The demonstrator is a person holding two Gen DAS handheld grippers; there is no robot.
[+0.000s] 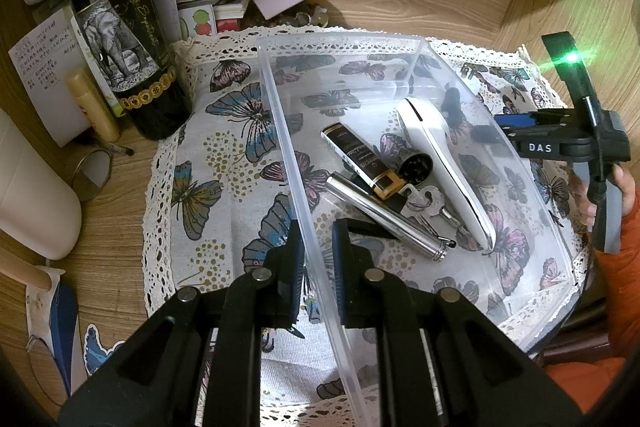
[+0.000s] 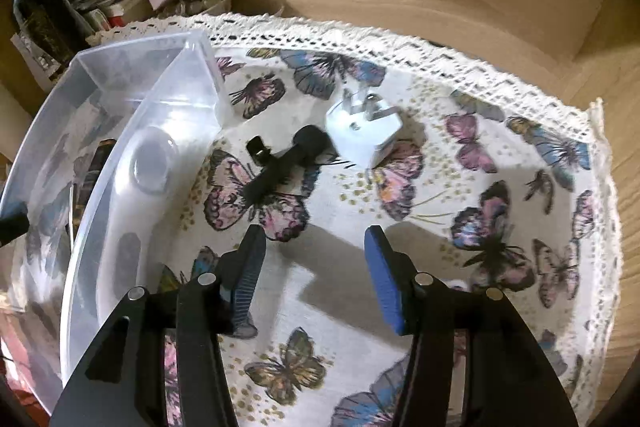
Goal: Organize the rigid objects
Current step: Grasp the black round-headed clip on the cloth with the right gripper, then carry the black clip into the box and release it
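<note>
Left gripper [image 1: 318, 259] clamped on clear bin [image 1: 280, 115] wall; right gripper [image 2: 316, 269] half-wide, empty, near white charger [image 2: 366, 135] and, perhaps, black clip [image 2: 280, 163].

You've got the clear plastic bin [image 1: 532, 163] upright on the butterfly cloth, holding a white handheld device [image 1: 440, 163], silver pen [image 1: 384, 219], black-gold tube [image 1: 360, 159] and keys [image 1: 424, 201] lying flat. Outside, just beside its wall: white plug adapter [image 2: 364, 131], prongs up, and a black clip [image 2: 280, 163].
</note>
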